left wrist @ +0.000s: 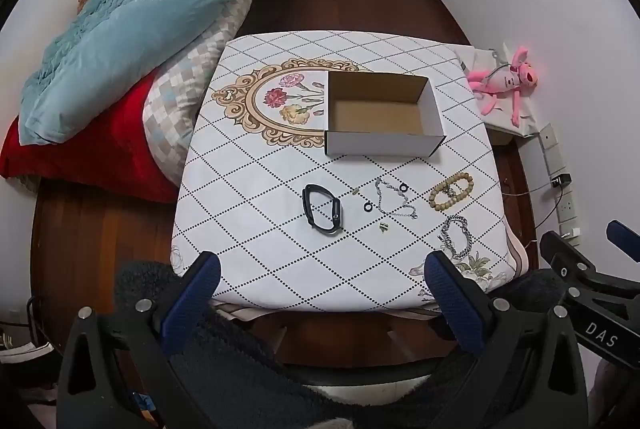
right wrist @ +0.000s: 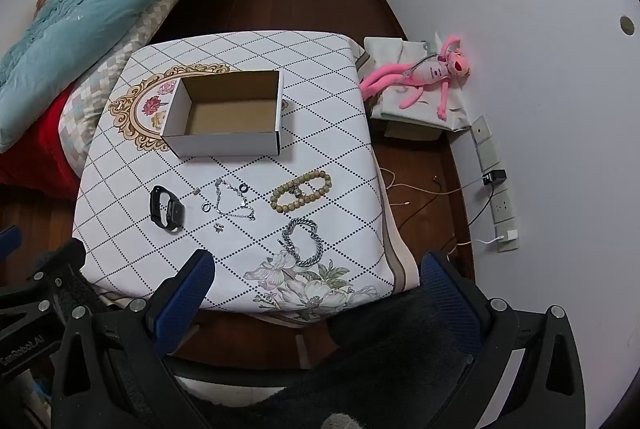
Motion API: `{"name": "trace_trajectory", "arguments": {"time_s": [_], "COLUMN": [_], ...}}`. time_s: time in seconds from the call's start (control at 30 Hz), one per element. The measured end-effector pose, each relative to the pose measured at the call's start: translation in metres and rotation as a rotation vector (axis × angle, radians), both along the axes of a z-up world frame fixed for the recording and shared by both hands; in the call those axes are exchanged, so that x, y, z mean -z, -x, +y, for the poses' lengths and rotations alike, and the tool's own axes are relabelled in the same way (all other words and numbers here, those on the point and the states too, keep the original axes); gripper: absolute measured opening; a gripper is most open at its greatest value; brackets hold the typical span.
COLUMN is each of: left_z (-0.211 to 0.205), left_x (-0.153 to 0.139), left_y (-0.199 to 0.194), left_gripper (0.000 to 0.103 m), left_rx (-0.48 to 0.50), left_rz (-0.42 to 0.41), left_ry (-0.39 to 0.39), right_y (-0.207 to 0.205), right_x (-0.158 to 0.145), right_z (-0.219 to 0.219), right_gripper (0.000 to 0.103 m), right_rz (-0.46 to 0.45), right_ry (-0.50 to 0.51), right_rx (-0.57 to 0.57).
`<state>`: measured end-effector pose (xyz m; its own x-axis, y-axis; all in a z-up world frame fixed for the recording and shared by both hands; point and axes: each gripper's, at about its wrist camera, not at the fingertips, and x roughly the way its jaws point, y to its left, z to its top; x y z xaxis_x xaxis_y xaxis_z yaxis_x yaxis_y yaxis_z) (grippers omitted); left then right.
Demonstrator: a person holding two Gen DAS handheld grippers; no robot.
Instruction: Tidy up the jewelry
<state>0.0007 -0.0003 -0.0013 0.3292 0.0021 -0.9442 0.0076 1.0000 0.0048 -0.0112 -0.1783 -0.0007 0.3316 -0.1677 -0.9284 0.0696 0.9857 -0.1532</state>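
Table [left wrist: 256, 165] with empty box [left wrist: 384, 145]; nearer, smartwatch [left wrist: 322, 211], bead bracelet [left wrist: 451, 192], chain bracelet [left wrist: 454, 237], thin chain [left wrist: 394, 199]. Left gripper [left wrist: 322, 269] and right gripper [right wrist: 318, 269] spread wide, holding nothing, short of the table. Only in right view: wall hole [right wrist: 627, 25].

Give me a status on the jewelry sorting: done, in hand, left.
Done: nothing; the cardboard box is empty. In hand: nothing; the left gripper and right gripper are both open near the table edge. Left: the black watch, thin chain, beaded bracelet, silver chain bracelet and the small rings.
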Motion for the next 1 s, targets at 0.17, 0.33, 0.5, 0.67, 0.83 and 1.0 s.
{"name": "trace_trajectory", "arguments": {"time_s": [0.17,0.33,0.5,0.67,0.83,1.0], "left_z": [0.000,-0.001,-0.001,-0.003,-0.004,-0.005], "left_x": [0.000,-0.005,-0.010,-0.016,-0.021,-0.022], "left_y": [0.001,0.000,0.000,0.001,0.001,0.001], "left_gripper": [0.103,0.103,0.103,0.103,0.103,0.103], "left_rx": [0.003,0.006,0.006,0.008,0.008,0.009], "left_rz": [-0.012,-0.017,-0.020,-0.029,-0.038,-0.042], "left_ry": [0.001,0.003,0.005,0.014,0.019,0.022], "right_y": [0.000,0.001,0.006,0.004,0.005,0.006], "right_x": [-0.001,0.000,-0.001,-0.013,-0.018,-0.022], "right_z": [0.000,0.000,-0.001,-0.002,-0.004,-0.005], "right_gripper": [0.103,0.103,0.103,0.103,0.103,0.103], "right_rz": [0.005,0.004,0.000,-0.010,-0.022,-0.031], "right_ry": [-0.006,-0.007,-0.007,-0.005,-0.002,0.002], "right_rx": [-0.001,0.000,0.000,-0.002,0.000,0.001]}}
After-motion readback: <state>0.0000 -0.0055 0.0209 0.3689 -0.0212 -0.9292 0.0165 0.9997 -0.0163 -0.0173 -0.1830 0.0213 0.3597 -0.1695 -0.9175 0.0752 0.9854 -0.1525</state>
